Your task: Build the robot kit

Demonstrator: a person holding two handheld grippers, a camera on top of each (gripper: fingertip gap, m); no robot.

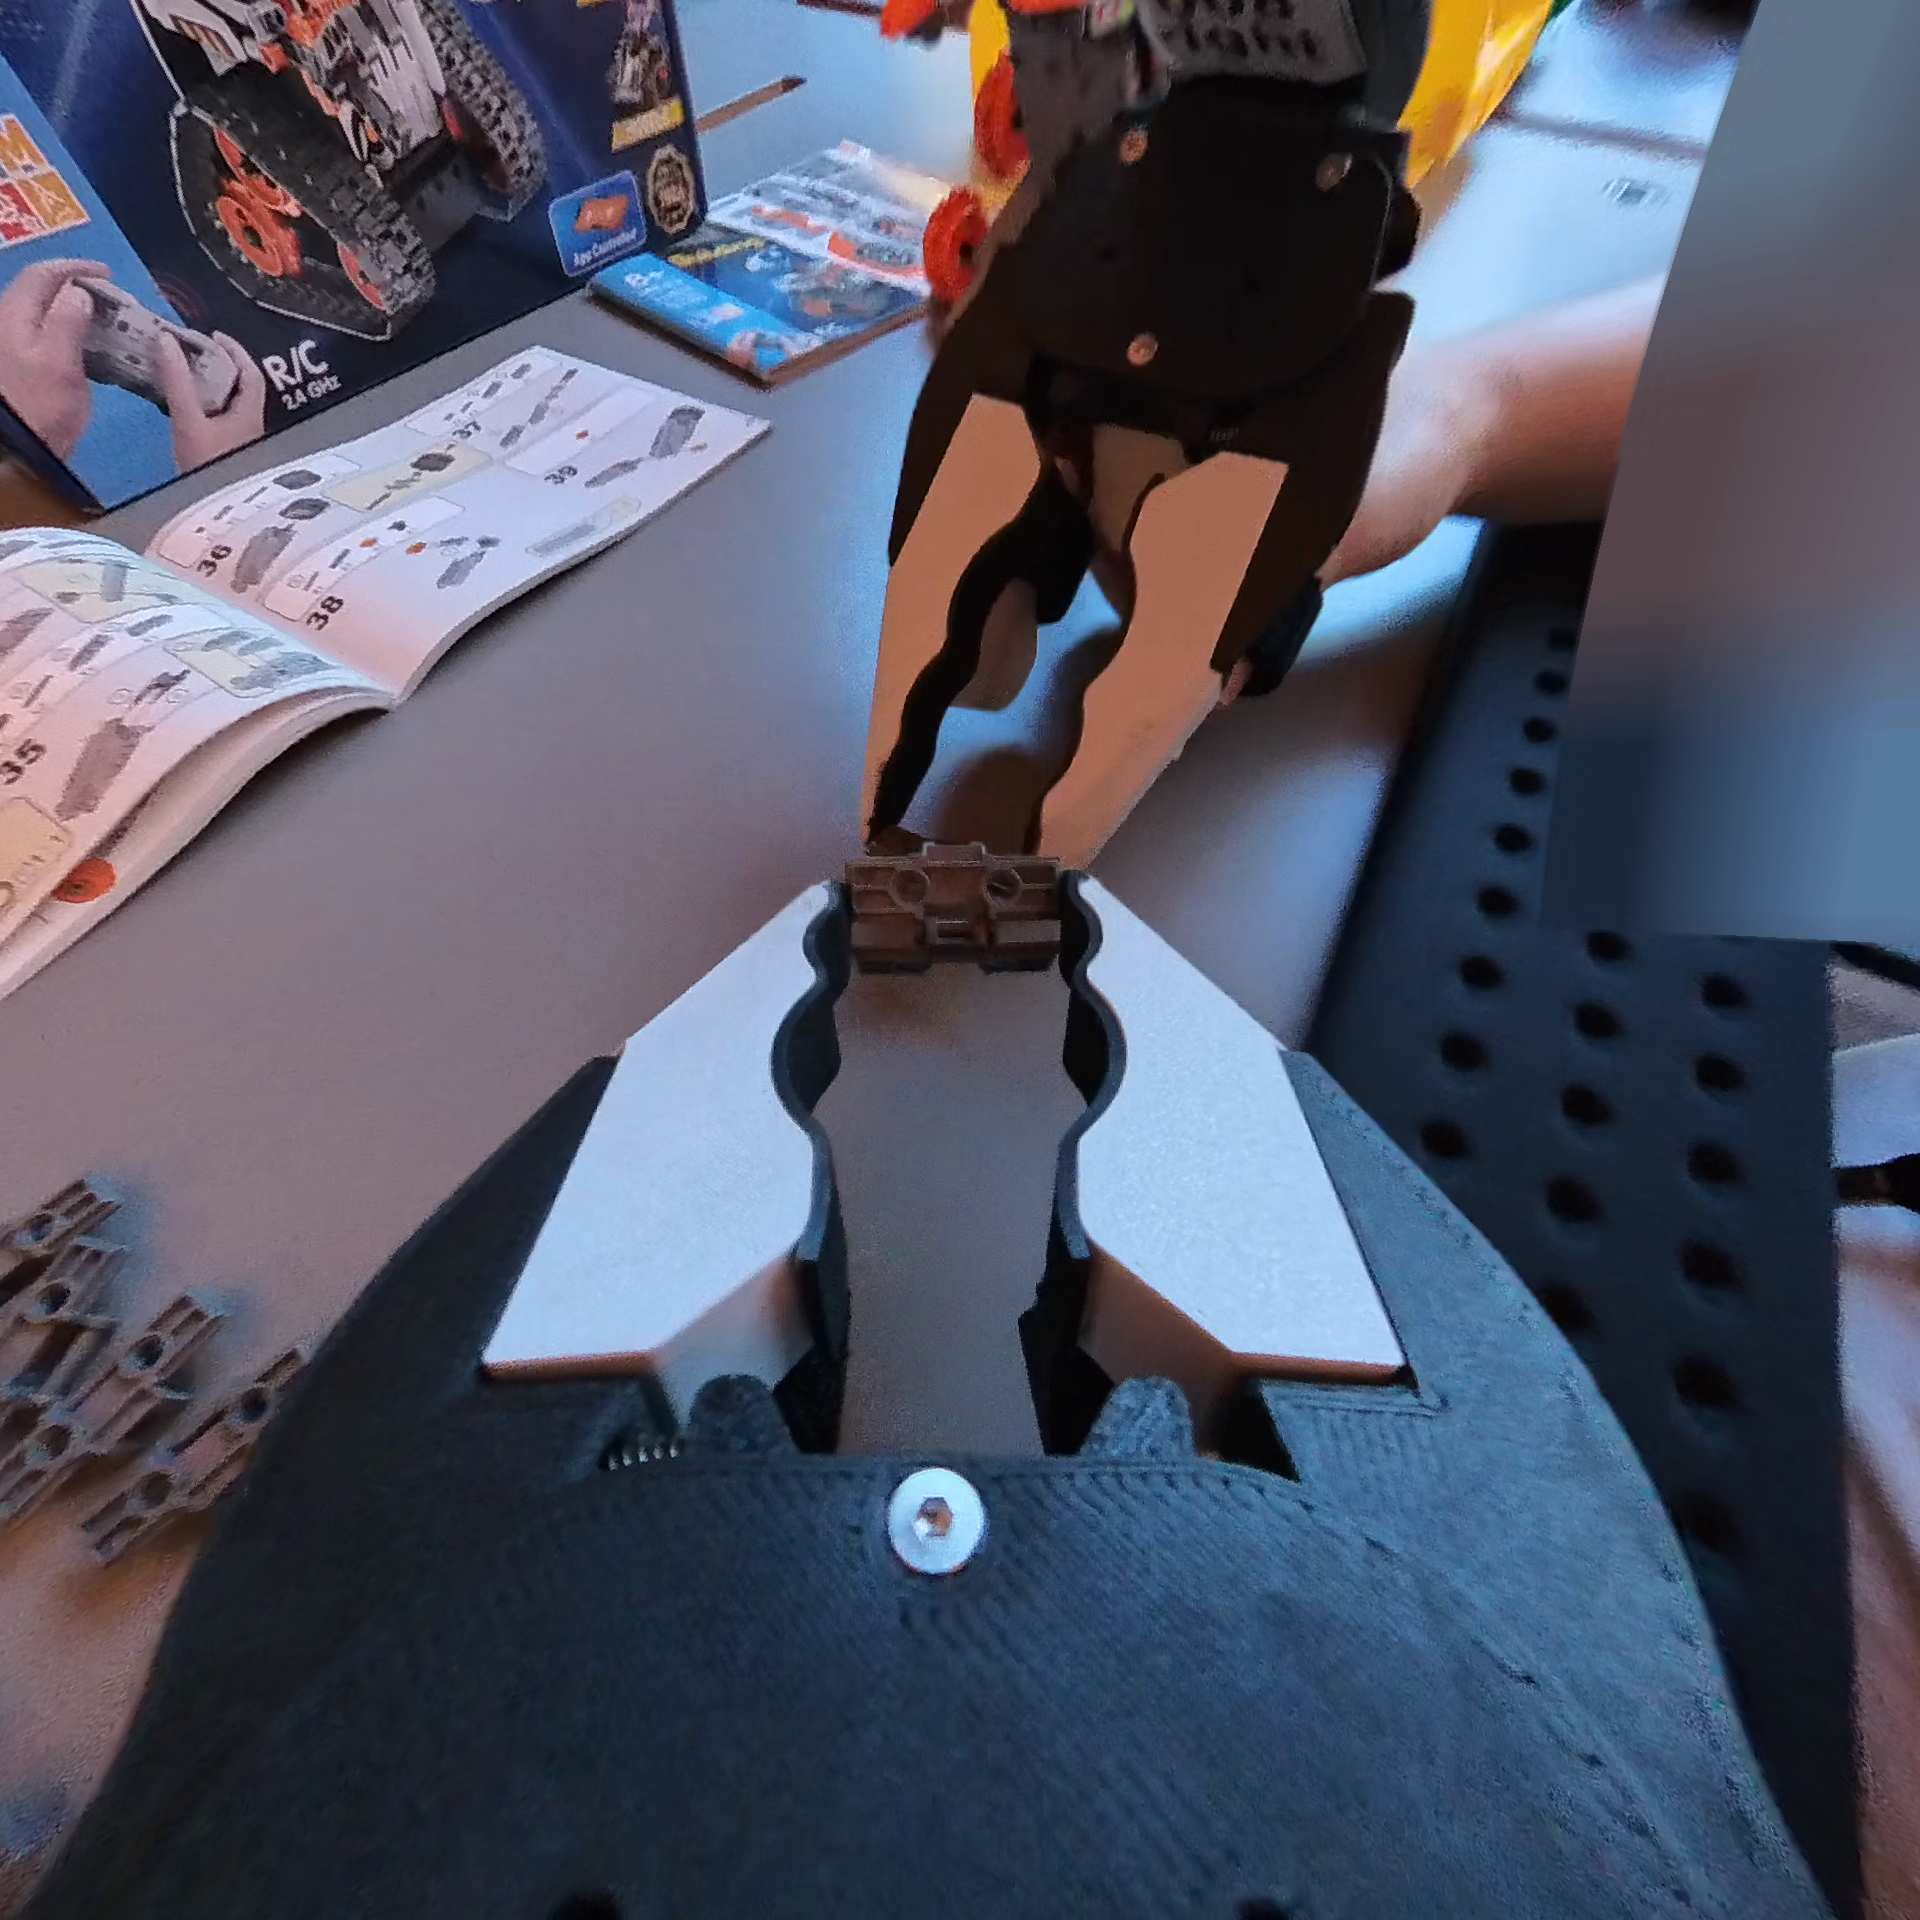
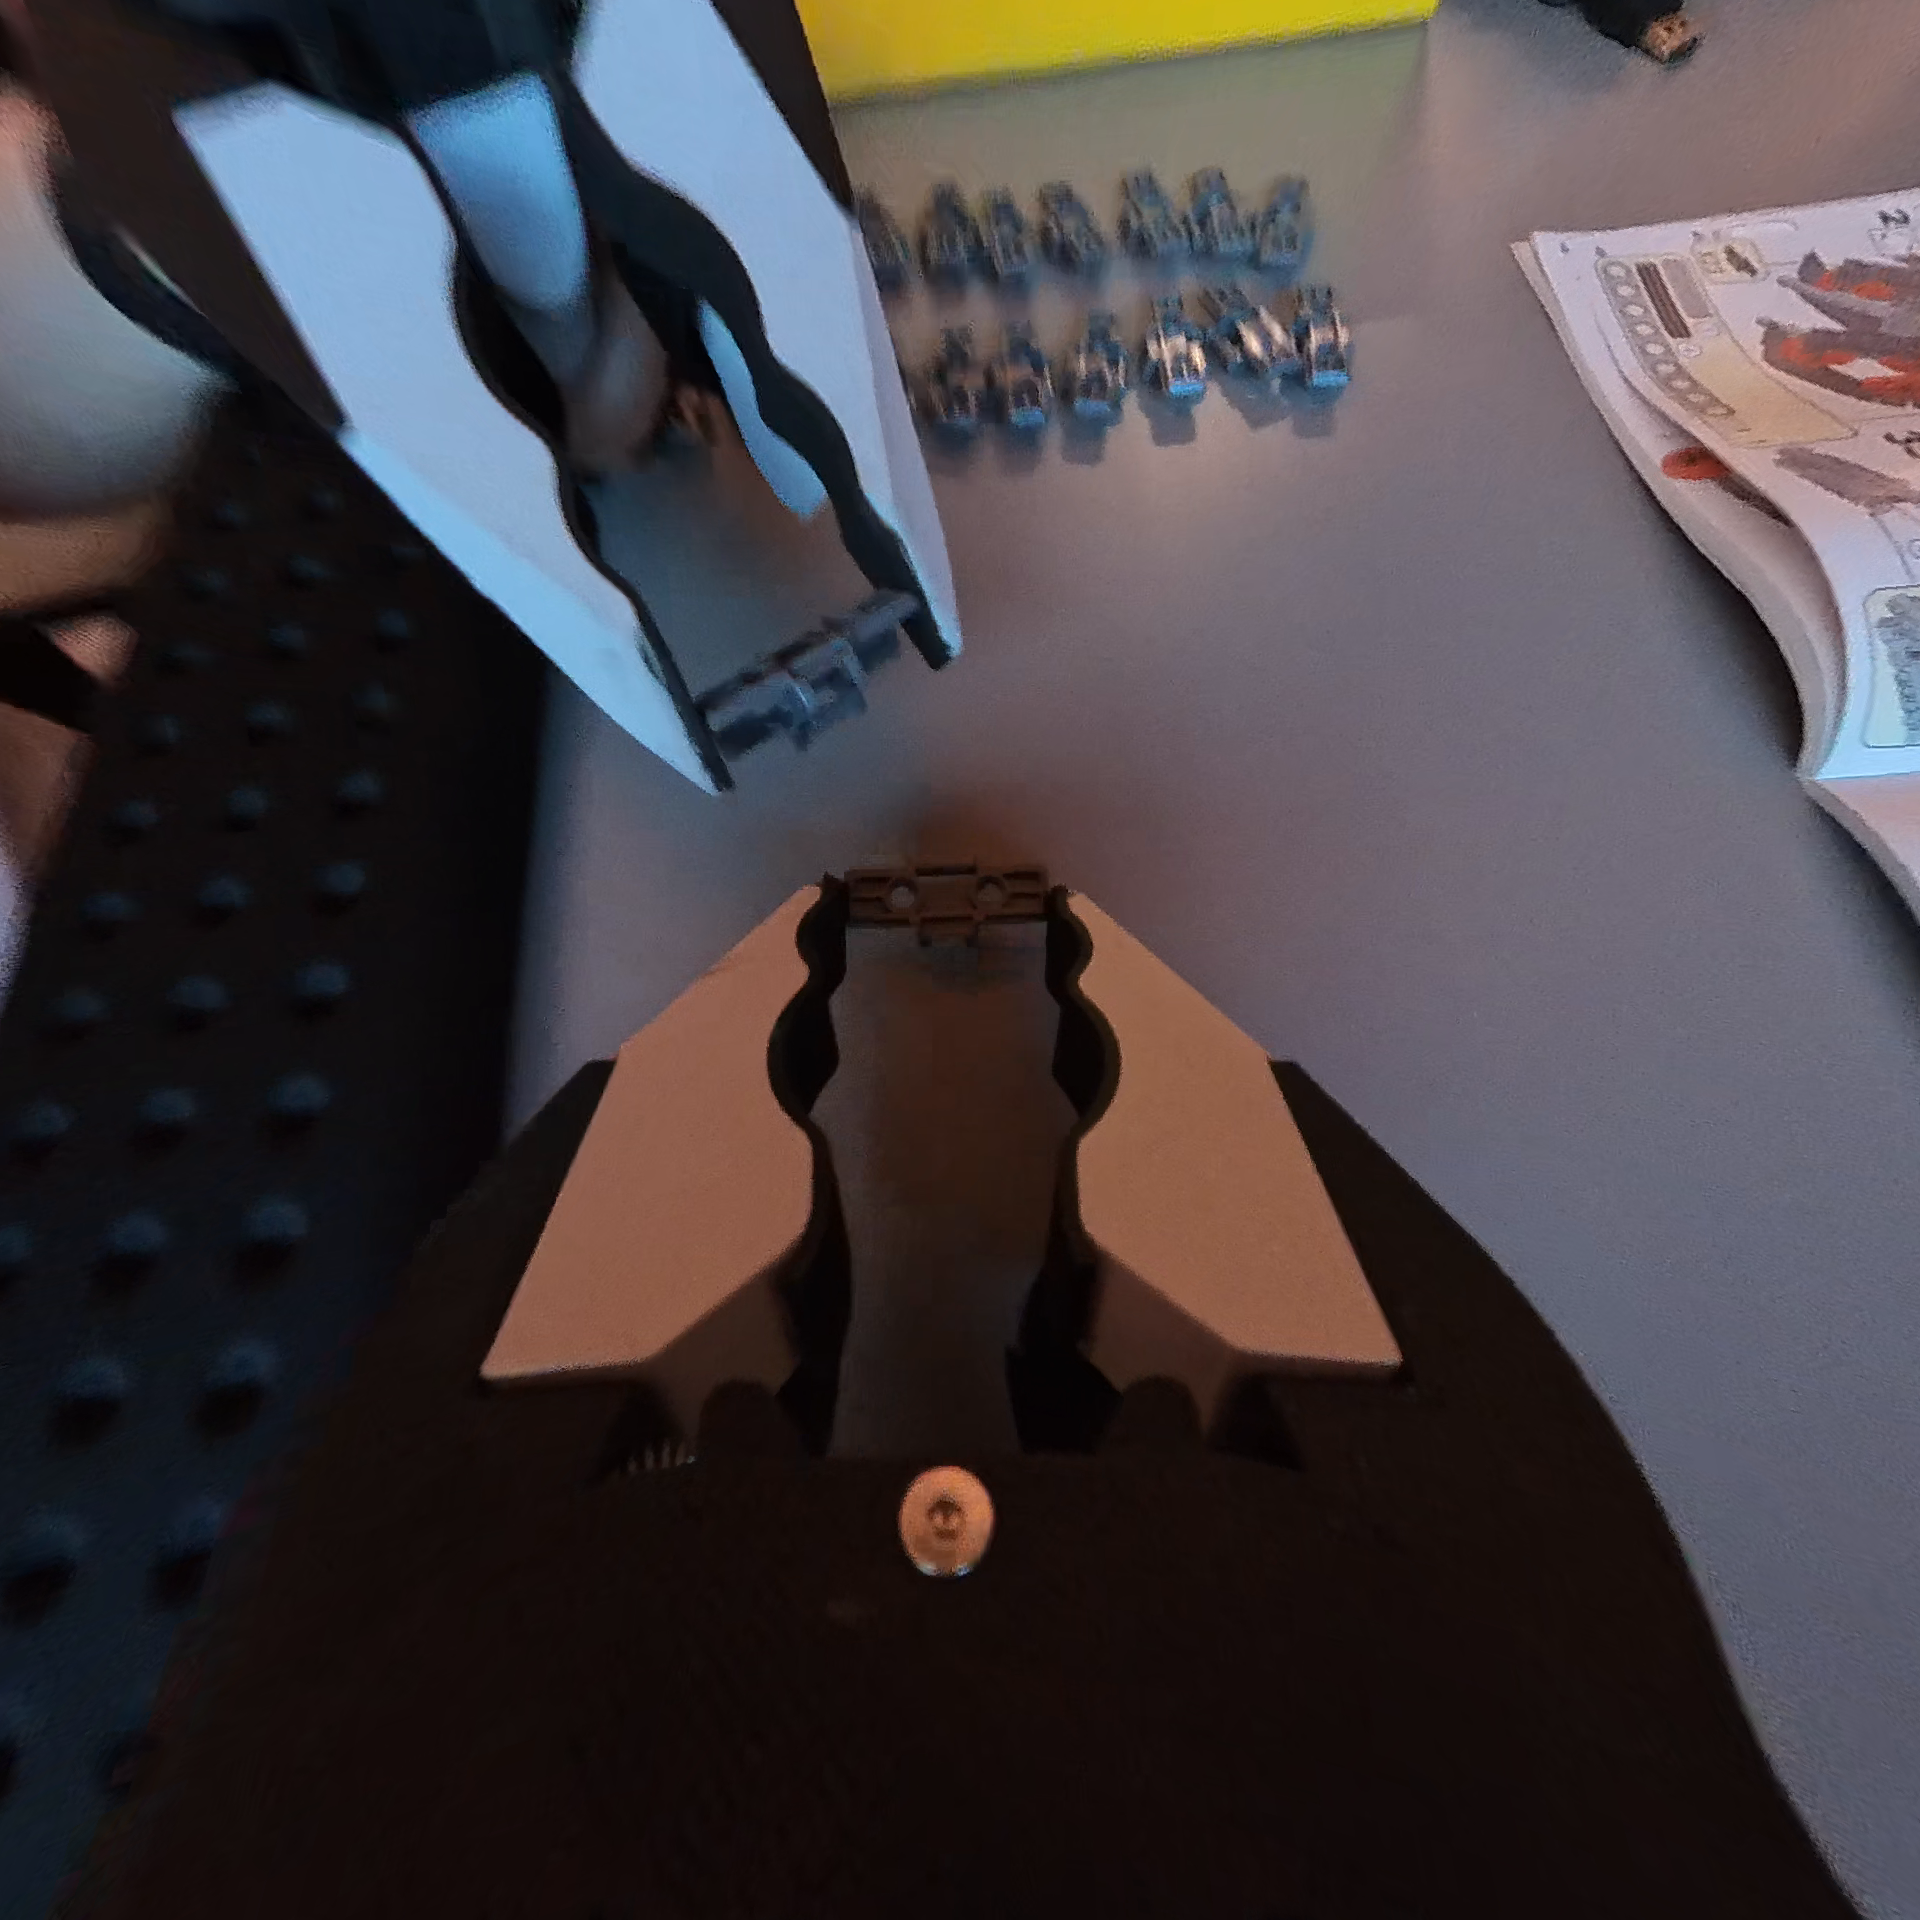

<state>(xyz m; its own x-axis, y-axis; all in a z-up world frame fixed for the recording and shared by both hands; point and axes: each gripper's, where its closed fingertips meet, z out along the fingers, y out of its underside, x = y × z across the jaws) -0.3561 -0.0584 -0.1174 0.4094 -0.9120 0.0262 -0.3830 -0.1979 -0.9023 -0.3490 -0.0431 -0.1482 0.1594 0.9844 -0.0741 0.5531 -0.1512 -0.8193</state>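
My left gripper [image 1: 951, 916] is shut on a small grey track link [image 1: 954, 923], held crosswise between its fingertips just above the grey table [image 1: 644, 831]. My right gripper [image 2: 948, 906] is shut on a second grey track link [image 2: 945, 902]. The two grippers face each other, tips nearly meeting. In the left wrist view the right gripper [image 1: 971, 842] comes down from above, right behind the left link. In the right wrist view the left gripper [image 2: 821, 696] shows at upper left, blurred, with its link [image 2: 805, 681] a short gap from the right one.
Two rows of grey links [image 2: 1101, 301] lie beyond, a loose pile [image 1: 94, 1340] at left. An open instruction booklet [image 1: 364, 540], a toy box [image 1: 312, 208] and another booklet [image 1: 790, 260] lie at the far left. A black perforated board [image 1: 1558, 1039] borders the table. A yellow box [image 2: 1122, 42] stands behind. Left and right tips are no more than a few centimetres apart.
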